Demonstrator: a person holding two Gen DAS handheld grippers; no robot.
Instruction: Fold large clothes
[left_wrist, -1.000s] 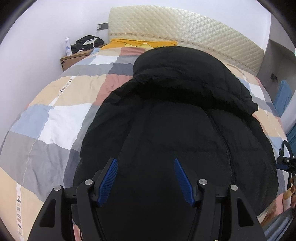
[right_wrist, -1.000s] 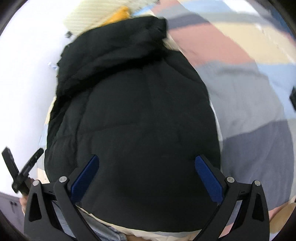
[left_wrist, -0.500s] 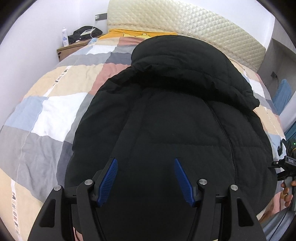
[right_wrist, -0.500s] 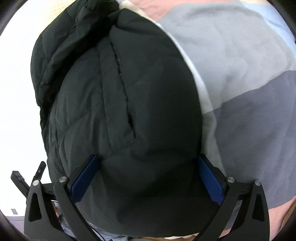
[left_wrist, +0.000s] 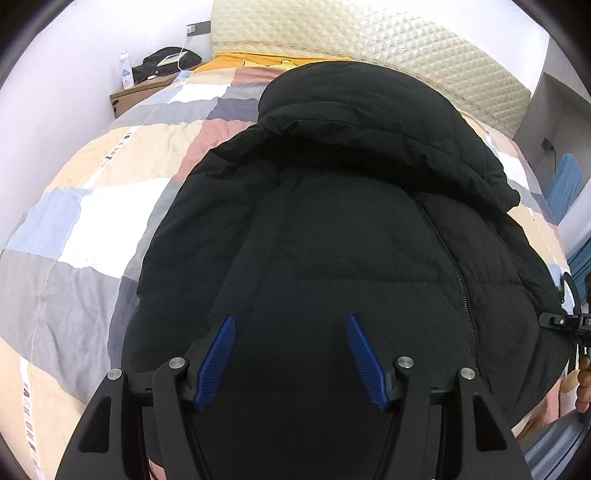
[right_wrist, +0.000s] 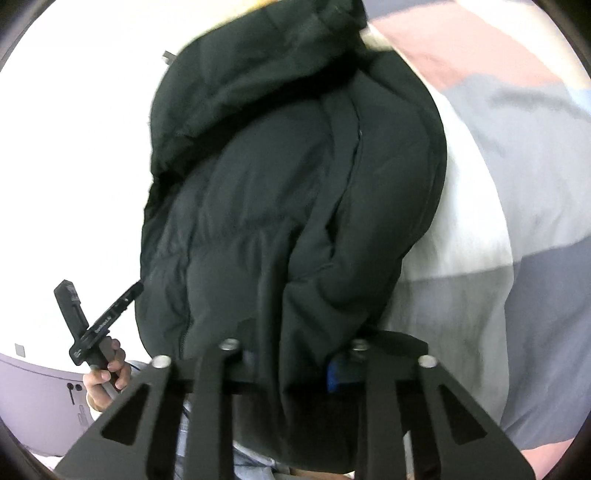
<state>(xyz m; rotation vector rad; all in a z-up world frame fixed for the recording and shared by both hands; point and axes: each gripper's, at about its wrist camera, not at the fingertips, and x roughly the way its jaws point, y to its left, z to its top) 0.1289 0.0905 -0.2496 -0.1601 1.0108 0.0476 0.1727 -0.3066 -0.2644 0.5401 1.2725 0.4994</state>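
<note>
A black padded hooded jacket (left_wrist: 343, 206) lies on the patchwork bed, hood toward the headboard, zipper running down its right side. My left gripper (left_wrist: 290, 349) is open and hovers over the jacket's near hem, blue pads apart. In the right wrist view my right gripper (right_wrist: 295, 363) is shut on the jacket (right_wrist: 295, 206) at its near hem; the fabric bunches between the jaws and hides most of the blue pads. The left gripper's handle and the hand on it show in the right wrist view at lower left (right_wrist: 96, 325).
The patchwork quilt (left_wrist: 92, 206) covers the bed around the jacket. A quilted cream headboard (left_wrist: 369, 40) stands at the far end, with a yellow cloth (left_wrist: 255, 59) below it. A wooden nightstand (left_wrist: 140, 92) with a bottle and dark items stands far left.
My right gripper went from wide open over the hem to shut on the jacket fabric, which now bunches up. My left gripper stayed open and drifted slightly forward.
</note>
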